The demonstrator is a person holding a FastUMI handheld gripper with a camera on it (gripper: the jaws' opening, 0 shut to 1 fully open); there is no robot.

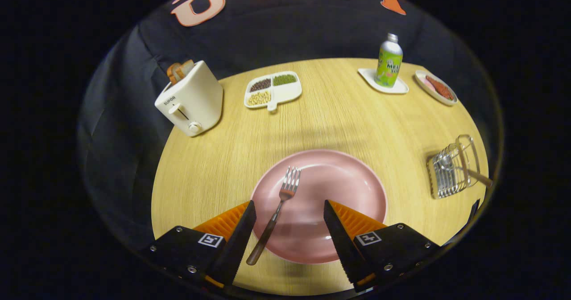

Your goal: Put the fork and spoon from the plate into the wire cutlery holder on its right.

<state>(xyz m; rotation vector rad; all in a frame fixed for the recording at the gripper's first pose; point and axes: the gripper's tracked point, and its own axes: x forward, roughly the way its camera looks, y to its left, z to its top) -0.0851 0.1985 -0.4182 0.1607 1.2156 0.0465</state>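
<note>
Pale wood-grain covers the round table under your claw, with dark cloth hanging behind it. Your claw is spread wide and holds nothing. Between its fingers lies the fork on the pink plate, tines pointing away from you, handle over the near rim. Well to the right stands the wire cutlery holder, with the spoon already inside. Farther back sit a toaster, a divided dish and a green bottle.
</note>
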